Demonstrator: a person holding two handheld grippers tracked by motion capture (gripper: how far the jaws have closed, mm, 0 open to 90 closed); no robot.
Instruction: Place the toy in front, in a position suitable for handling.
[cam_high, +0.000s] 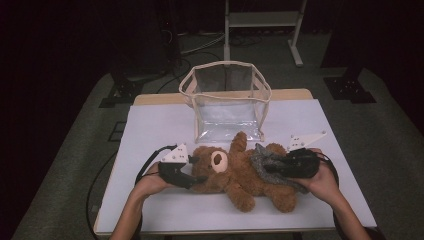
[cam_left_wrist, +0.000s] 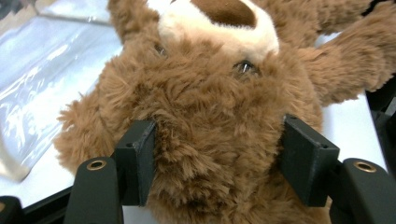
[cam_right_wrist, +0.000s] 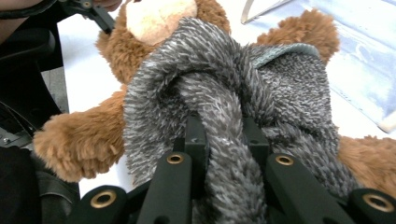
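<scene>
Bear (cam_high: 235, 175), one brown plush, lies on its back on the white surface (cam_high: 150, 125), a grey scarf (cam_high: 265, 160) at its neck; left tongs (cam_left_wrist: 217, 175) squeeze its head, right tongs (cam_right_wrist: 226, 140) pinch the scarf; one clear bag (cam_high: 227, 100) stands open behind

Both grippers, left (cam_high: 196, 176) and right (cam_high: 266, 168), are black, each topped by a pale three-cornered plate and trailing a black cable. Their jaws are matte black blocks on rounded arms with brass-ringed holes. The person's forearms are bare, unsleeved.
</scene>
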